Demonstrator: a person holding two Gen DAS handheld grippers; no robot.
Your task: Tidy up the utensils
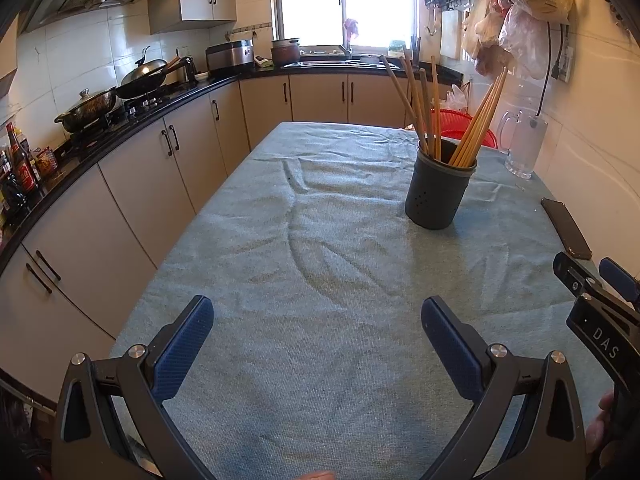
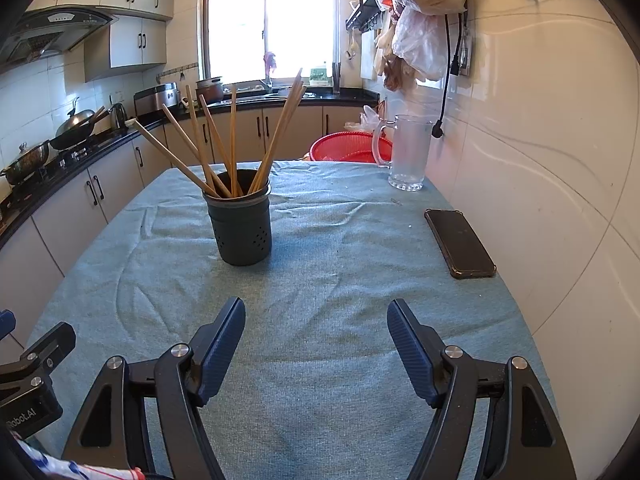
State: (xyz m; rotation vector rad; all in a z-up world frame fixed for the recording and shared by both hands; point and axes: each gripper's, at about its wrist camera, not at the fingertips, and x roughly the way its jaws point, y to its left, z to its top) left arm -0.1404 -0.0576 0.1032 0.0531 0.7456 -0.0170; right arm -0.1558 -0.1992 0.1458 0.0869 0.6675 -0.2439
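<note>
A dark grey perforated utensil cup (image 1: 438, 194) stands upright on the blue-green tablecloth (image 1: 312, 240); it also shows in the right wrist view (image 2: 242, 228). Several wooden chopsticks (image 1: 426, 108) stand in it, fanned out, also seen in the right wrist view (image 2: 224, 144). My left gripper (image 1: 318, 320) is open and empty, low over the cloth near the front edge, well short of the cup. My right gripper (image 2: 316, 324) is open and empty, also short of the cup. The right gripper's body shows at the left view's right edge (image 1: 600, 304).
A black phone (image 2: 460, 242) lies flat at the table's right, near the wall. A glass mug (image 2: 408, 154) and a red basket (image 2: 350, 146) stand at the far right end. Kitchen counters with pots (image 1: 116, 96) run along the left.
</note>
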